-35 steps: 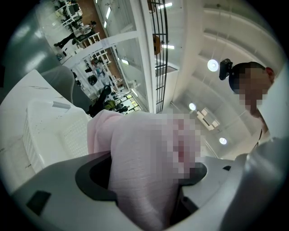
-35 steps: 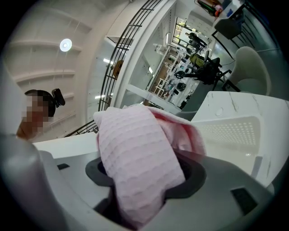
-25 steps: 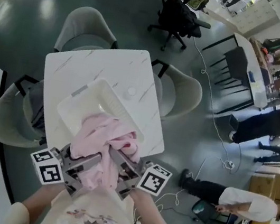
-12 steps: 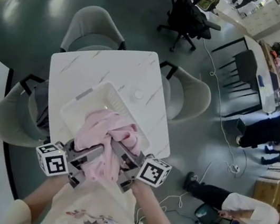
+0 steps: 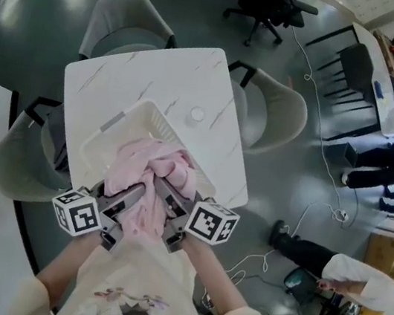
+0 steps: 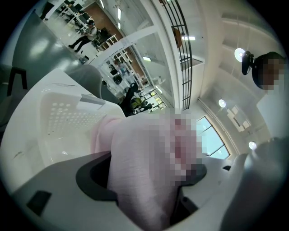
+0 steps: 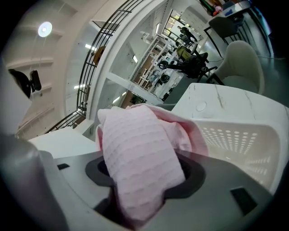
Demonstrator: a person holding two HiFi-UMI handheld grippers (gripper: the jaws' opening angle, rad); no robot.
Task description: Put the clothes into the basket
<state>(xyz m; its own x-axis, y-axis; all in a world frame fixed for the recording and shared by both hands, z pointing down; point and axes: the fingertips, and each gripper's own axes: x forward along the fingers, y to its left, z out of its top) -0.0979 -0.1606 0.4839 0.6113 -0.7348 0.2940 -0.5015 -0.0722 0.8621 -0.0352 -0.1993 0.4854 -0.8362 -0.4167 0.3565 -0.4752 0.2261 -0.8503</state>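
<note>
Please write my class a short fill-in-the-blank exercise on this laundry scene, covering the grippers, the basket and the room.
1. The jaws of the left gripper and the right gripper both clamp a ___ garment.
2. The white perforated basket stands ___ the marble-look table.
3. The office chair beyond the table is ___.

Missing words: pink; on; black

Bright even indoor light, ceiling lamps (image 7: 44,29) glaring, dark fisheye corners
</note>
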